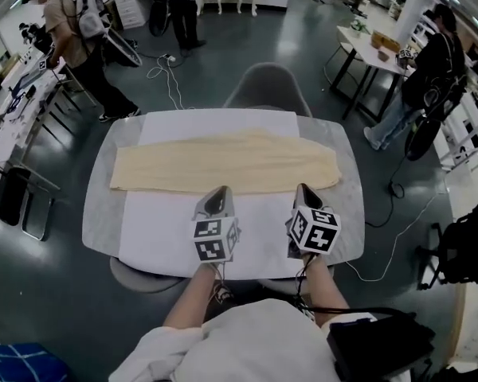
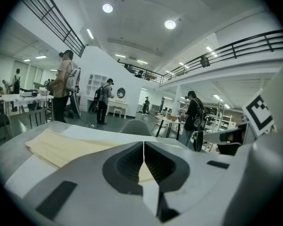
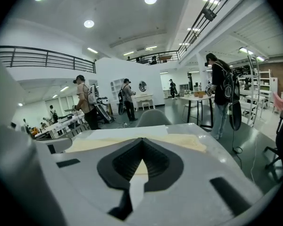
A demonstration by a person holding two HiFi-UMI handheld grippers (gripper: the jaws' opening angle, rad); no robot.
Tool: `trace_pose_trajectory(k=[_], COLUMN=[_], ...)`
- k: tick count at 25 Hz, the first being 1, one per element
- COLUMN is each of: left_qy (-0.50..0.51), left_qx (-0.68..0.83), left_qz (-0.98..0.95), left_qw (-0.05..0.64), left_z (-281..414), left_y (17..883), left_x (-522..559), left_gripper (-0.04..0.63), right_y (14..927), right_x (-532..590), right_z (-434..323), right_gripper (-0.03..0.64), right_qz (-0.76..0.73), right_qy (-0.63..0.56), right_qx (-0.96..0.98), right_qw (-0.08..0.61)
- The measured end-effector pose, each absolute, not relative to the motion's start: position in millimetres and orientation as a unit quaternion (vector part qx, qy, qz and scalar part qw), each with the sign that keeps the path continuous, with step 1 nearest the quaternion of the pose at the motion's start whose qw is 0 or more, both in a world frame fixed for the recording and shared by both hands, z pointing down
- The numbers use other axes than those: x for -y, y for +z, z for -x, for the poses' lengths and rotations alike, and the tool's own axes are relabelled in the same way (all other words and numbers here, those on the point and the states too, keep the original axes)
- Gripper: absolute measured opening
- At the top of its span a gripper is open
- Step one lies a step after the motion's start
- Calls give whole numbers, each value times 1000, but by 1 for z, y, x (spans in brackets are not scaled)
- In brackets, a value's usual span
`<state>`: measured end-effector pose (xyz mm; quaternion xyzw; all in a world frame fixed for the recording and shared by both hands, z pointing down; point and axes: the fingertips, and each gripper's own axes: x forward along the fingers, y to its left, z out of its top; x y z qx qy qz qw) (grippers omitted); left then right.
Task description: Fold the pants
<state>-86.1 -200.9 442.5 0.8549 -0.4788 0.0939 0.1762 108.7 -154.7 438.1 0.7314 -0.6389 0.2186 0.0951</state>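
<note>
**Head view:** A pale cream pair of cloth pants lies flat, stretched left to right across a white sheet on the grey rounded worktop. The left claw and right claw sit just short of the garment's near edge, neither touching it. The cloth looks light, soft and limp. It would likely sag between two holds and slide on the sheet, so the corners of one end seem the surest places to pinch. Which end is the waist is hard to make out.

**Left gripper view:** The left claw has its jaws pressed together, with nothing between them. The pants spread beyond it on the left. Their right part is cut off by the claw's own body.

**Right gripper view:** The right claw is likewise closed at the tips and empty. The pants show as a thin cream band ahead, with the middle hidden behind the jaws. No seams or pockets can be read.
</note>
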Motion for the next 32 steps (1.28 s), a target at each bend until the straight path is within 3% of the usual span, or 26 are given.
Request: trace_pose_trajectory(k=[18,27,32], left_qy=[176,211,256], left_qx=[284,212,160], left_qz=[-925,-933,-938], left_qw=[180,202,168], left_z=[-195,-269,-310], left_y=[513,546,573], left_x=[157,165,176], left_gripper=[11,12,32], right_y=[502,535,566], right_x=[41,58,70], right_z=[-341,-380,-394], right_gripper=[-8,-8,-8], right_qz=[-831,-818,-809], right_qy=[278,299,316], right_qx=[474,482,486], right_qw=[86,94,99])
